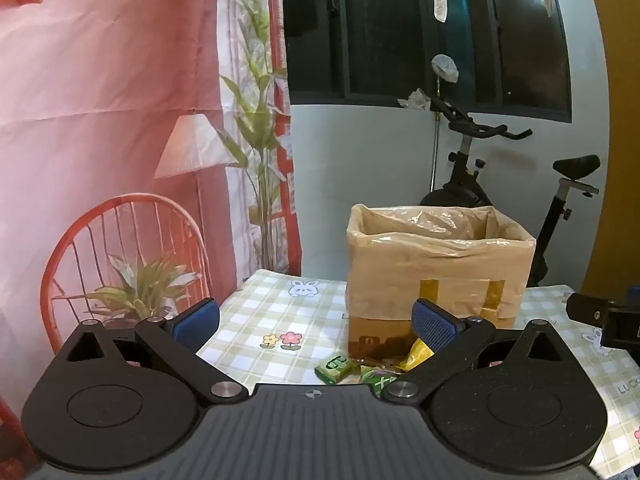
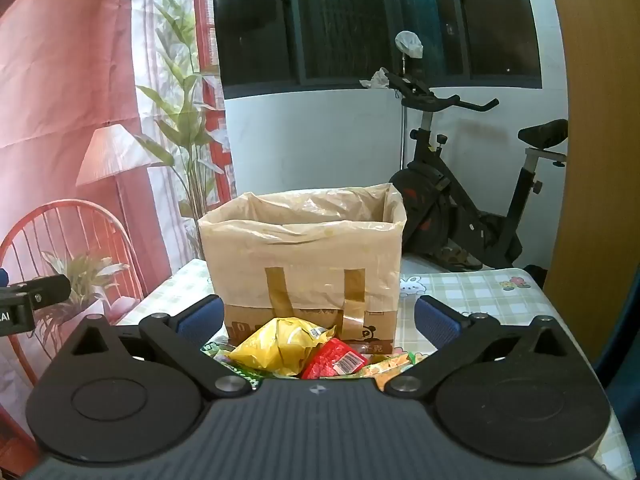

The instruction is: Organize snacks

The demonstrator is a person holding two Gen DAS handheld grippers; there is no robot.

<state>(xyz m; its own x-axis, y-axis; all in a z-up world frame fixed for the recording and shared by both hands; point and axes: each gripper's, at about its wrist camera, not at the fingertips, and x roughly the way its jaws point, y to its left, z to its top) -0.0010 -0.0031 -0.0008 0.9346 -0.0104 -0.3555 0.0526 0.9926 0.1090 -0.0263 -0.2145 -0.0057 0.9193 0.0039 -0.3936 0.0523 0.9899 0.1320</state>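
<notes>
1. Left gripper [image 1: 316,322] hangs level just above the desk [image 1: 256,312], pointing fwd at the cardboard box [image 1: 438,264]. Jaws spread wide, nothing between the blue pads.
2. Right gripper [image 2: 318,320] same deal: level, low, aimed straight at the box [image 2: 304,260], jaws wide apart and holding nothing.
3. Box is lined w/ a clear plastic bag, top open, standing upright on the checked tablecloth. It's past both grippers' fingertips, not touching either.
4. Snack pile sits at the foot of the box, btw box and right gripper: yellow chip bag [image 2: 280,346] in the middle, red packet [image 2: 336,362] just right of it and touching, green wrappers [image 2: 230,360] poking out at left, orange-green pack [image 2: 394,362] at right.
5. From the left wrist cam only the pile's edge shows: a green packet [image 1: 334,366] low between the fingers, yellow bag corner [image 1: 418,354] tucked behind the right finger.
6. Can't tell what's inside the box.
</notes>
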